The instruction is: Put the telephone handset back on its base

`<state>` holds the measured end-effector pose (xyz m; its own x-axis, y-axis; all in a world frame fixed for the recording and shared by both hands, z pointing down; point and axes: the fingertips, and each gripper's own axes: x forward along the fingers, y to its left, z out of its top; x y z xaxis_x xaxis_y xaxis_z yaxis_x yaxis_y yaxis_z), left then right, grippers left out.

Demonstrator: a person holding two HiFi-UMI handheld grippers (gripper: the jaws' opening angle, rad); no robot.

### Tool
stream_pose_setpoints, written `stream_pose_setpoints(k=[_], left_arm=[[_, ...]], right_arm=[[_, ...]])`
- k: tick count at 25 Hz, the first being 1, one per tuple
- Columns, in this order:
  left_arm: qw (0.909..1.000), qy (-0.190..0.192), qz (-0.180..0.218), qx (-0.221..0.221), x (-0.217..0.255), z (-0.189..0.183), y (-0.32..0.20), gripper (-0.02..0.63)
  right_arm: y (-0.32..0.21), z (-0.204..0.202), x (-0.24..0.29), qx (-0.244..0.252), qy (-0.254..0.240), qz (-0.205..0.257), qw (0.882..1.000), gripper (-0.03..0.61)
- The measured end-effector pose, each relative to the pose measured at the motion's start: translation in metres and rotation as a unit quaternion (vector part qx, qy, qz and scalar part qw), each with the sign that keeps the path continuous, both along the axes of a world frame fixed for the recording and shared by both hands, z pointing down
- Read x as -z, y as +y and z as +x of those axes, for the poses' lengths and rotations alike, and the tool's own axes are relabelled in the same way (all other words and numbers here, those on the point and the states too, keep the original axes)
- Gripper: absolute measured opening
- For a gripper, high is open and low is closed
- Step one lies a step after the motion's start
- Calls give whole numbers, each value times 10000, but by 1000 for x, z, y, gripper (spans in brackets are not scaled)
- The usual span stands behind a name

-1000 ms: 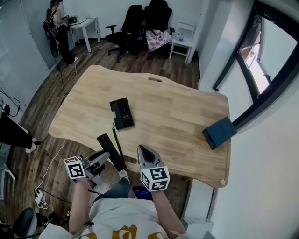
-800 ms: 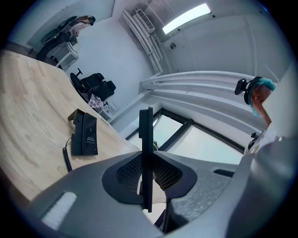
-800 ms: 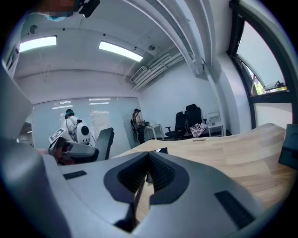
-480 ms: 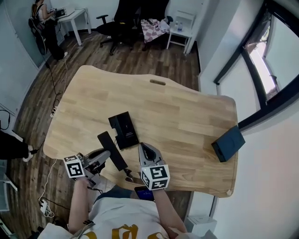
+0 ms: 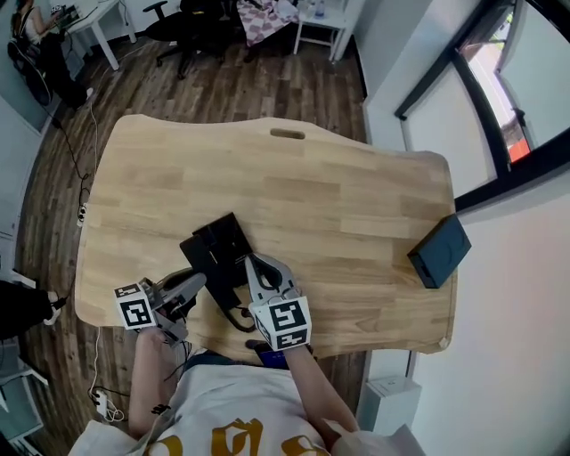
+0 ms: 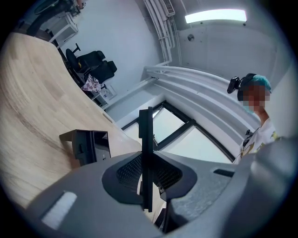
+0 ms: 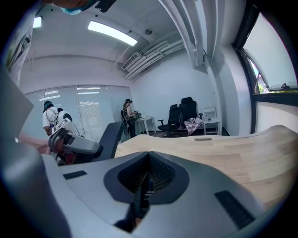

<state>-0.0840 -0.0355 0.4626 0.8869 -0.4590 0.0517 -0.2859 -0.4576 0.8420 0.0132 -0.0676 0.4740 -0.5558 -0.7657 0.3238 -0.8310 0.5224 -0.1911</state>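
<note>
The black telephone handset point(image 5: 203, 261) is clamped in my left gripper point(image 5: 198, 281), whose jaws are shut on it. In the head view it overlaps the left side of the black base point(image 5: 228, 233) on the wooden table point(image 5: 356, 205). The left gripper view shows the handset point(image 6: 146, 153) edge-on between the jaws, with the base point(image 6: 88, 146) just beyond on the left. A dark cord point(image 5: 234, 317) loops off the table's near edge. My right gripper point(image 5: 253, 264) is shut with nothing clearly held, its tips beside the base's right side. The right gripper view shows the handset point(image 7: 109, 137) at its left.
A dark blue box point(image 5: 439, 250) lies near the table's right edge. Office chairs point(image 5: 183, 11) and a white side table stand beyond the far edge. A wall with a window runs along the right. A person point(image 7: 126, 113) stands far off across the room.
Both grippers have moved forward over the table's near edge. The handset went with the left gripper and now overlaps the base. The right gripper has come up beside the base.
</note>
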Motion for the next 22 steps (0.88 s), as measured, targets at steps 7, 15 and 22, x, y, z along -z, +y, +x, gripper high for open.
stream_pose_setpoints(k=[7,15,22], left_arm=[[10000,25,-20,-3,7,15,1,71],[9998,-12,-132,124,-2,19,6,71],[9994,42,-227,259,-14,13,5,71]], right_arm=[[2,21,11,-31,119,78,9999,6],[11,25,1,109,180,-59,9998,6],[9,21,-10,227,252,-177,9993,6]])
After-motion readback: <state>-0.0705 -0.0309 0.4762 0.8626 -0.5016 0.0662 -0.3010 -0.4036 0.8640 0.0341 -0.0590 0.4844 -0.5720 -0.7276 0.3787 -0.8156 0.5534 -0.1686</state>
